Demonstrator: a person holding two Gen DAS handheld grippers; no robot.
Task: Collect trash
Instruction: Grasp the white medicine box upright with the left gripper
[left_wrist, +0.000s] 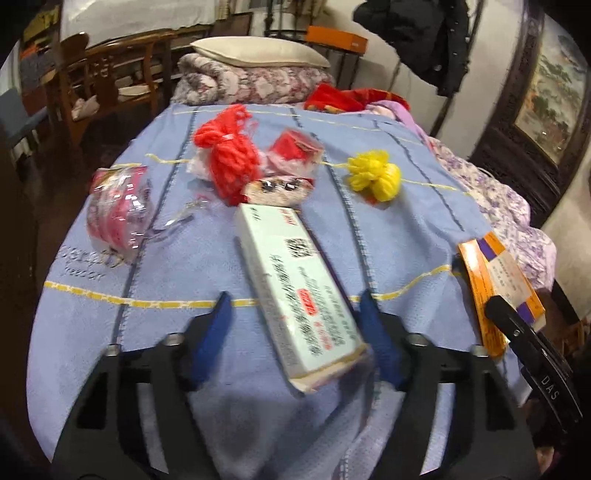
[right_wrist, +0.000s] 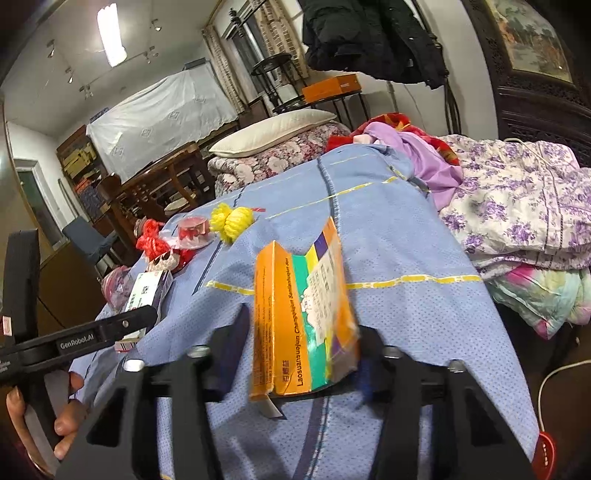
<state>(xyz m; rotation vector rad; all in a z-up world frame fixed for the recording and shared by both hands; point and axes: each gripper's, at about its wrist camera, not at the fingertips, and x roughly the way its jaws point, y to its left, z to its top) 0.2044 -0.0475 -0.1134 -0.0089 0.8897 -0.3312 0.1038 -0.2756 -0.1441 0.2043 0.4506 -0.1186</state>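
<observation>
Here, flat cardboard boxes (left_wrist: 301, 291) (right_wrist: 304, 317) on dotted woven blue blanket (left_wrist: 399, 229).

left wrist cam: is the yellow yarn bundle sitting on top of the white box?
No. The yellow yarn bundle lies on the blue blanket, apart from the white box.

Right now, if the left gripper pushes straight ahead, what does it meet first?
The white box, which already lies between the open fingers of the left gripper. Beyond it lie a small packet and red yarn, though depth is unclear.
</observation>
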